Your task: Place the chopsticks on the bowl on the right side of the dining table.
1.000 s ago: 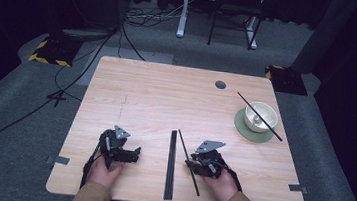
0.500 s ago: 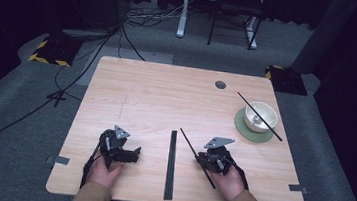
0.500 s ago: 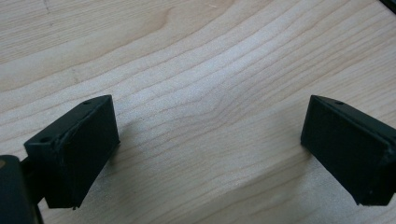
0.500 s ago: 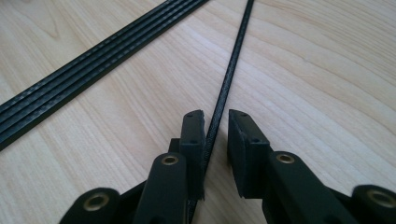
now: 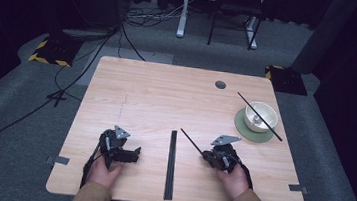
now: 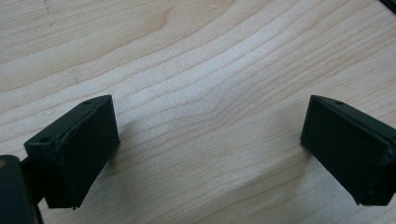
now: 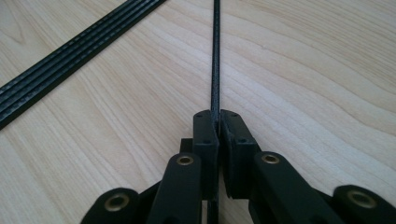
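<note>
My right gripper [image 5: 205,155] [image 7: 218,115] is shut on a thin black rod [image 5: 191,141] [image 7: 215,56], its jaws having just been closing on it. The rod sticks out ahead of the jaws, up and to the left over the table in the high view. Left of it, a long black strip of several rods [image 5: 170,165] [image 7: 70,60] lies flat along the table's middle. My left gripper [image 5: 135,153] [image 6: 210,135] rests on the wood at the front left, open, with bare tabletop between its jaws.
A white bowl [image 5: 260,114] stands on a green coaster [image 5: 242,129] at the right, with another black rod [image 5: 275,134] laid across it. A round grommet [image 5: 220,85] sits near the wooden table's [image 5: 166,99] far edge. Cables and chair legs lie on the floor beyond.
The right hand has shifted a little to the right, its jaws have closed on the thin rod, and the rod has swung away from the black strip. The left hand has kept still.
</note>
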Tool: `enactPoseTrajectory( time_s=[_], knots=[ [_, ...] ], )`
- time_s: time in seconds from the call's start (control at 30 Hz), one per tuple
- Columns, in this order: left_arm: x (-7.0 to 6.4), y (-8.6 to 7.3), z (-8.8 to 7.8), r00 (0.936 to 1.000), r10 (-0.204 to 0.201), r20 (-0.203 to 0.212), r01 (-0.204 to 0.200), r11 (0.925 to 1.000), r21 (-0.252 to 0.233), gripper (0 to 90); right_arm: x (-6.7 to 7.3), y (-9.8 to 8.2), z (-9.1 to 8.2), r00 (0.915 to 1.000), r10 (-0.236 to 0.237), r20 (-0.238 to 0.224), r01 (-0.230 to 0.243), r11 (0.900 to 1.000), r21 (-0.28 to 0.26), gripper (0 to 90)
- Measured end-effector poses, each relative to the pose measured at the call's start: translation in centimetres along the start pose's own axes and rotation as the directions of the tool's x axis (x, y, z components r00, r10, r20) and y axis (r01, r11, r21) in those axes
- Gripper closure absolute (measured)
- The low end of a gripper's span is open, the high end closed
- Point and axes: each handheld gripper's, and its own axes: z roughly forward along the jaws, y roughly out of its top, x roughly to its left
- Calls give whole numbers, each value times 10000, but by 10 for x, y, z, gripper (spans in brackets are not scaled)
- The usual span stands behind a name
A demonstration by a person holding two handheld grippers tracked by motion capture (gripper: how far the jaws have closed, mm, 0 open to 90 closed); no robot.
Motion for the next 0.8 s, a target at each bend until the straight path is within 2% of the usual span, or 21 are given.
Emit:
enactPoseTrajectory(
  time_s=[0.07, 0.2, 0.37, 0.8],
  knots=[
    [0, 0, 0, 10000, 0, 2, 0, 10000, 1, 44, -1, 0, -1, 9999, 129, 61, -130, 9999, 60, 856],
    [0, 0, 0, 10000, 7, -6, -7, 10000, -2, 44, -3, -1, -4, 9999, 62, 118, -62, 10000, -23, 860],
    [0, 0, 0, 10000, 4, -9, -4, 10000, -5, 44, -5, 0, -13, 10000, 66, -35, -67, 9999, -155, 860],
    [0, 0, 0, 10000, 7, -6, -7, 10000, -6, 44, -13, 9, -53, 9998, -120, -140, 111, 9983, -577, 861]
  ],
)
